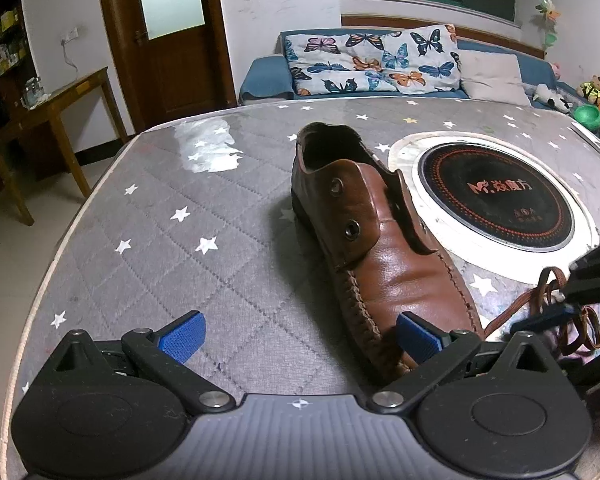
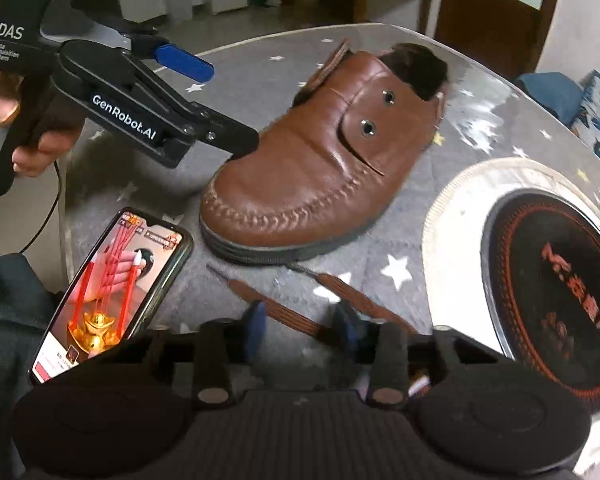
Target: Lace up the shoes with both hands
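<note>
Left gripper (image 1: 298,334): my fingers (image 1: 182,334) stand wide apart, released, gripping nothing; the right one rests against the toe of the shoe (image 1: 380,248), the left one hangs over bare desk.
Hand (image 2: 32,120): in the right wrist view I see a person's hand around the left gripper's handle at the far left, cut off by the frame edge.
Phone (image 2: 112,296): lies near the left edge of the desk, screen lit, its near end hidden behind my right gripper's body.
Desk (image 1: 140,240): grey cover with white stars; wide open room to the left of the shoe, out to the rounded edge.
Shoe: brown leather, upright in the middle of the desk, toe toward me, two eyelets per flap showing empty.
Lace (image 2: 284,314): brown, flat on the desk just near of the toe; in the left wrist view it loops at the right of the shoe, partly hidden.
Right gripper (image 2: 302,330): fingers half closed either side of the lace, with gaps still showing; released, as far as the blur lets me judge.
Cooktop (image 2: 552,284): round black plate in a white ring, set in the desk right of the shoe, crowding that side; cut off at the right edge.
</note>
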Available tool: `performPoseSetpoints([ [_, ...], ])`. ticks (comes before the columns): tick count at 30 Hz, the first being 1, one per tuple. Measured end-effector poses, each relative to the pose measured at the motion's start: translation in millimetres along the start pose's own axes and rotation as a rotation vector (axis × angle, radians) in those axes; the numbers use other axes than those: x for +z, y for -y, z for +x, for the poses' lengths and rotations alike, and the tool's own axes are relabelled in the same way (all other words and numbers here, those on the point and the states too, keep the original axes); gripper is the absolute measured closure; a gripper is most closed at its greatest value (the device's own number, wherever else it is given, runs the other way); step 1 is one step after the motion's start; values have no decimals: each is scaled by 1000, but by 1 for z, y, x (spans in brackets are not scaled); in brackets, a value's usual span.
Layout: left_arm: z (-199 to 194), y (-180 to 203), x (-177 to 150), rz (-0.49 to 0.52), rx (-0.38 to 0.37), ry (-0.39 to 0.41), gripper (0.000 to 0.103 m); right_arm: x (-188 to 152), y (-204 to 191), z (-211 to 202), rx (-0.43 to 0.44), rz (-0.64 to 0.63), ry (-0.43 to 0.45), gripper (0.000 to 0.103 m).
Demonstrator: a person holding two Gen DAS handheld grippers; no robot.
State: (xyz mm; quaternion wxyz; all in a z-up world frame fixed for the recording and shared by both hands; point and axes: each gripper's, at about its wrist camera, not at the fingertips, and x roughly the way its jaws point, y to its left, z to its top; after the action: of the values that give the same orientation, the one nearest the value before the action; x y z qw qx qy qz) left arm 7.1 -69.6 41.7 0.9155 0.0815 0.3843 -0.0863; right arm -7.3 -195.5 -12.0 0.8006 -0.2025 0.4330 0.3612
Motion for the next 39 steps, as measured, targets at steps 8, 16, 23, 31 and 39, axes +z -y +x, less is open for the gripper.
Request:
performPoseSetpoints([
  [8,-1,0,-1,54,-17,20,0,-13,-9,-12,-53,40,-9,95],
  [16,-16,5,0,182,-45,125,0,-12,-18,-6,-90,-17,-1,97],
  [23,-27,16,0,310,-155,208,0,-11,-24,-5,-125,-30,-8,97],
  [31,-35,30,7,449,-197,289,1,-8,-27,-21,-209,-37,99,101],
  [39,-26,40,10,617,-216,294,26,-3,-24,-41,-292,-74,189,101],
])
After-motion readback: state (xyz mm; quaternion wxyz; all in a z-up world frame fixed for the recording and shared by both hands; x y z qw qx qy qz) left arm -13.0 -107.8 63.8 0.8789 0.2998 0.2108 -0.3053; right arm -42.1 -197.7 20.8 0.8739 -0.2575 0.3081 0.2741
